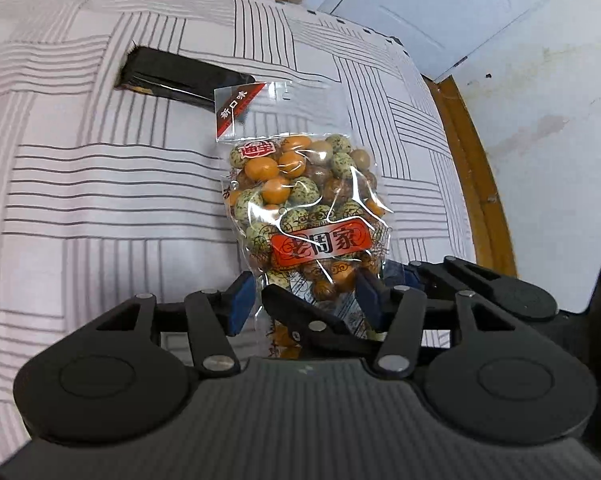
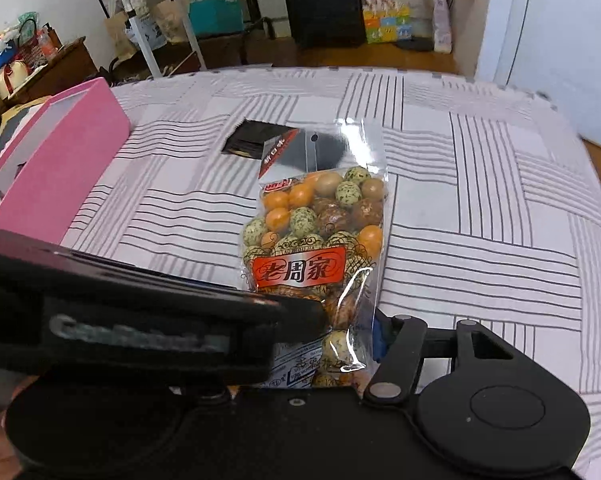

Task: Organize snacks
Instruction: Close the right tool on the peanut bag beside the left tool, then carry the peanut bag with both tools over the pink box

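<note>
A clear bag of orange, speckled green and brown coated nuts (image 1: pixel 304 200) with a red label hangs tilted above the striped cloth. My left gripper (image 1: pixel 306 302) has its blue pads (image 1: pixel 242 304) pressed on the bag's lower end from both sides. In the right wrist view the same bag (image 2: pixel 320 232) sits in my right gripper (image 2: pixel 340 340). Its right blue pad (image 2: pixel 378 336) touches the bag's edge, and its left finger is hidden behind the left gripper's black body. One right-gripper finger (image 1: pixel 304 316) crosses the bag's bottom in the left wrist view.
A black snack packet (image 2: pixel 256 140) lies flat on the striped white cloth (image 2: pixel 480 220) beyond the bag. An open pink box (image 2: pixel 60 160) stands at the left edge. Wooden floor (image 1: pixel 472 168), a white door, a black suitcase (image 2: pixel 320 0) and cluttered shelves surround the surface.
</note>
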Demonstrator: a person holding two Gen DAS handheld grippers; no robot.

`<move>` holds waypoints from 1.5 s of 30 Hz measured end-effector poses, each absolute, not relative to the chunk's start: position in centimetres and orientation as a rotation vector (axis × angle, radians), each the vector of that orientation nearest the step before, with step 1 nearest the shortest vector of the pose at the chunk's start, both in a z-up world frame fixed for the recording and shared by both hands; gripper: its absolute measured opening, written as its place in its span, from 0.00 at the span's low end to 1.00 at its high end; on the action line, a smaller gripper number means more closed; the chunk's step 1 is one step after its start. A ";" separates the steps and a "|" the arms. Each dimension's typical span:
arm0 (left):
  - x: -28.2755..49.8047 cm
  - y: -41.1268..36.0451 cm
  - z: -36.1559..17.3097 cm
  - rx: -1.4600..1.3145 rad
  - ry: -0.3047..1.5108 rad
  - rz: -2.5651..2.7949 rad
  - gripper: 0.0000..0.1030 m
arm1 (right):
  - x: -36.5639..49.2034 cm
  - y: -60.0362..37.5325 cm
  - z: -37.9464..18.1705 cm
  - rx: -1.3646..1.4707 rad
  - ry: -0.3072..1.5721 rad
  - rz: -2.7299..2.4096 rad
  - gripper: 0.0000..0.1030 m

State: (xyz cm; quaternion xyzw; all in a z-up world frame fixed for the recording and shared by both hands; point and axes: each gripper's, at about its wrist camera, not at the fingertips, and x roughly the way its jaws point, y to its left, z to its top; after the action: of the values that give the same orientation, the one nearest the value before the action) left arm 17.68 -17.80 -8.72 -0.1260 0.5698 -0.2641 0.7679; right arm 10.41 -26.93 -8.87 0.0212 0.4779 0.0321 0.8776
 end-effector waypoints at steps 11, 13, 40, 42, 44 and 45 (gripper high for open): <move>12.7 -15.0 -3.8 -0.215 1.146 -0.596 0.51 | 5.1 -23.3 -4.9 0.054 0.884 0.037 0.64; 11.8 -14.1 -2.6 -0.215 1.125 -0.605 0.51 | 4.3 -22.5 -3.8 0.046 0.874 0.029 0.64; 7.0 4.9 6.4 -0.312 0.969 -0.514 0.51 | 4.0 -7.5 3.2 -0.016 0.735 0.270 0.64; 7.2 6.8 7.2 -0.311 0.936 -0.489 0.51 | 5.1 -6.1 3.5 -0.019 0.700 0.317 0.64; 7.9 8.6 7.6 -0.320 0.921 -0.456 0.51 | 6.5 -4.5 3.4 -0.019 0.681 0.355 0.64; 8.4 9.4 7.6 -0.315 0.916 -0.436 0.51 | 7.2 -4.0 3.3 -0.013 0.676 0.368 0.64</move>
State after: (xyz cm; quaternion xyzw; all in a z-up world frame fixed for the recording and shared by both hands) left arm 8.36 9.43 7.60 -0.1501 0.4367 -0.2080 0.8622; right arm 7.17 -3.97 3.31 -0.0065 0.3297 0.1797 0.9268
